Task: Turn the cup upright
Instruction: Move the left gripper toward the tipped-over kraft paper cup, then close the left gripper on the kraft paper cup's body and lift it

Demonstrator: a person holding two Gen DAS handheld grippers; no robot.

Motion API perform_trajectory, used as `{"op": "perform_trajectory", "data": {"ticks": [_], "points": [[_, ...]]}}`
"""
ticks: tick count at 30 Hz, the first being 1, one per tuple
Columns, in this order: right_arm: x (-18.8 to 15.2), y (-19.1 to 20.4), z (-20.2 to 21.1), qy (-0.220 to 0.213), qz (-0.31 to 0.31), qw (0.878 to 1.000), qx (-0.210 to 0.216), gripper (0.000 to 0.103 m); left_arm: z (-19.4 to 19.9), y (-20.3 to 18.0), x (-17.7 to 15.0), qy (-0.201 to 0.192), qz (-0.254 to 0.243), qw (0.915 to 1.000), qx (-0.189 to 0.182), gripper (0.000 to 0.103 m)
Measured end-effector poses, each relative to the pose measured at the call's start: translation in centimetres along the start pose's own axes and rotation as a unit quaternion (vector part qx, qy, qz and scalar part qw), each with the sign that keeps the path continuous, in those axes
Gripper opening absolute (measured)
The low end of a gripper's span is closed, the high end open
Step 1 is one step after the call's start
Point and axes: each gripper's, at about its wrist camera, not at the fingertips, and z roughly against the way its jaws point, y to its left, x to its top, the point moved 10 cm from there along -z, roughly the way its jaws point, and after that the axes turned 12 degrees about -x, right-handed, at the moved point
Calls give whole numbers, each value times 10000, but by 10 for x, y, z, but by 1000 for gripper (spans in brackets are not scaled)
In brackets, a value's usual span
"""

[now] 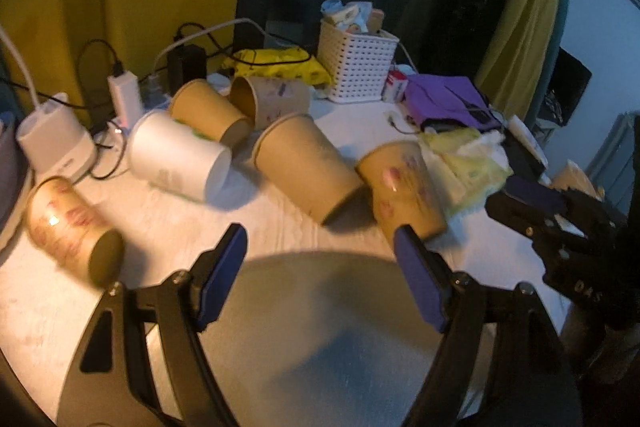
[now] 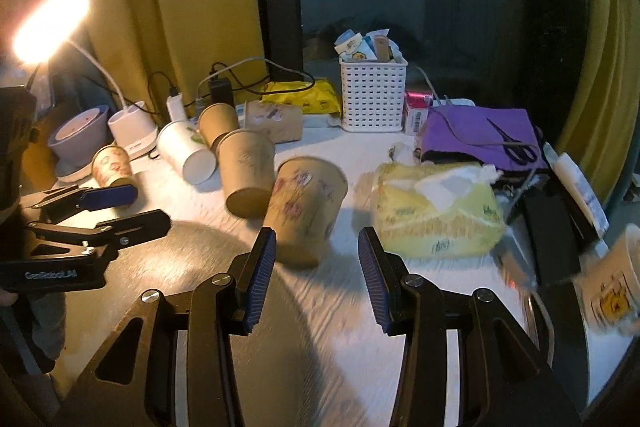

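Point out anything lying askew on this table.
Six paper cups lie tipped on their sides, among them the floral brown cup nearest the open right gripper and a white cup. Nothing looks spilled.

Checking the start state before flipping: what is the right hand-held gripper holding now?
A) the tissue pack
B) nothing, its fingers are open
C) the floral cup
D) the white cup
B: the right hand-held gripper is open and empty, with the floral cup lying on the table just beyond its fingers.

Both wrist views face the cups (image 1: 308,167) closely.
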Motion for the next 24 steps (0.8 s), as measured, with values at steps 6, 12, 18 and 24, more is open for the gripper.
{"op": "perform_trajectory", "data": {"ticks": [6, 12, 18, 24], "points": [[23, -7, -26, 0, 0, 10000, 85, 45, -37, 13, 19, 175, 358, 9992, 7, 77], [29, -14, -55, 198, -101, 9996, 148, 45, -66, 25, 28, 299, 660, 9974, 67, 77], [28, -24, -68, 268, -165, 9994, 124, 45, -92, 30, 23, 672, 808, 9945, -23, 77], [26, -34, -68, 308, -355, 9989, 47, 45, -106, 34, 17, 888, 909, 9918, -106, 76]]}}
